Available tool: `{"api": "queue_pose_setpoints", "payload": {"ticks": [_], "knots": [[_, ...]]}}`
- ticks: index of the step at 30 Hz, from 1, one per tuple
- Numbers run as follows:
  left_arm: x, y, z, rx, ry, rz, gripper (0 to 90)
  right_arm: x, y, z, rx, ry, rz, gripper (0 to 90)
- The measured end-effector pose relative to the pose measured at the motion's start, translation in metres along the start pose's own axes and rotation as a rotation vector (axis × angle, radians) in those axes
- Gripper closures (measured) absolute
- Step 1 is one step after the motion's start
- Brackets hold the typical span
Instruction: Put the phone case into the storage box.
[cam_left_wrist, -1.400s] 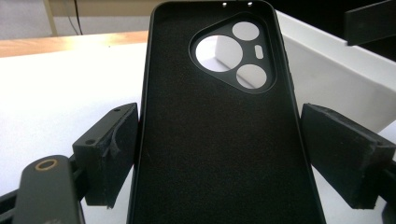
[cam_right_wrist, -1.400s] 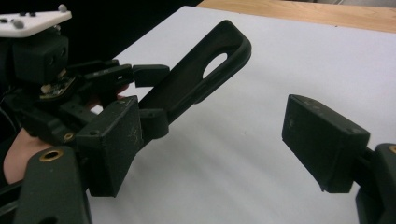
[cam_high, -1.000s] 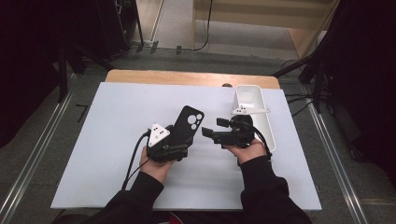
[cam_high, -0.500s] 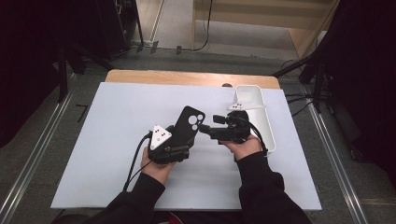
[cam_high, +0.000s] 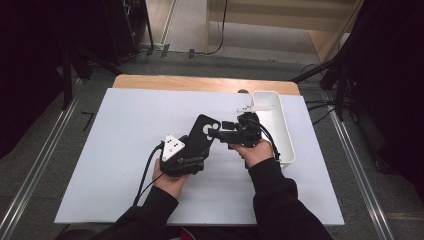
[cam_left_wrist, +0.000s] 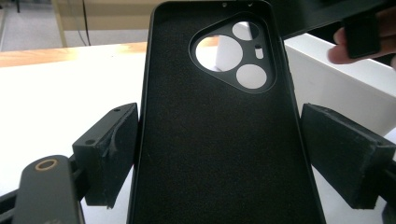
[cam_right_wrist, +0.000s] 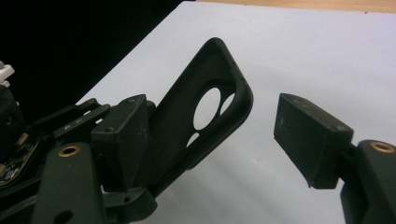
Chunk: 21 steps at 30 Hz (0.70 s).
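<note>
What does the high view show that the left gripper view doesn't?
High view: the person's black sleeves, both hands, and the right gripper. Its jaws have just been closing, with the case's top end between them, not gripping yet.

Left gripper view: up close, the case's fuzzy inside, its camera cutout, and the left gripper's pads squeezing its sides.

Both: the black phone case, the white bin and the white table.
</note>
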<state>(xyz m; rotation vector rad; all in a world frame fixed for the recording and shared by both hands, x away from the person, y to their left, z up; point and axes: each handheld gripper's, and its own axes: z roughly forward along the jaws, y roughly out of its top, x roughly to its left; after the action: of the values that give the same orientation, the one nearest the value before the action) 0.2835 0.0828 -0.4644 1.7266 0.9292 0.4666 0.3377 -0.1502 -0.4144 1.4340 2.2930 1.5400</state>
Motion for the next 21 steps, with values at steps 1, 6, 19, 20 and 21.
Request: {"api": "queue_pose_setpoints", "payload": {"ticks": [1,6,19,20,21], "knots": [[0.000,0.000,0.000,-0.003,0.002,0.003,14.0,0.000,0.001,0.001,0.007,0.000,0.006,25.9],[0.000,0.000,0.001,-0.004,-0.003,-0.001,14.0,-0.003,0.003,0.007,0.022,0.016,0.030,29.2],[-0.002,-0.002,0.000,-0.017,0.010,-0.001,13.9,-0.009,0.010,0.022,0.063,0.057,0.142,51.1],[-0.002,-0.002,0.000,-0.017,0.011,0.000,13.9,-0.009,0.011,0.022,0.066,0.063,0.152,53.9],[-0.002,-0.002,0.000,-0.016,0.011,0.000,14.0,-0.010,0.012,0.022,0.059,0.067,0.164,57.0]]}}
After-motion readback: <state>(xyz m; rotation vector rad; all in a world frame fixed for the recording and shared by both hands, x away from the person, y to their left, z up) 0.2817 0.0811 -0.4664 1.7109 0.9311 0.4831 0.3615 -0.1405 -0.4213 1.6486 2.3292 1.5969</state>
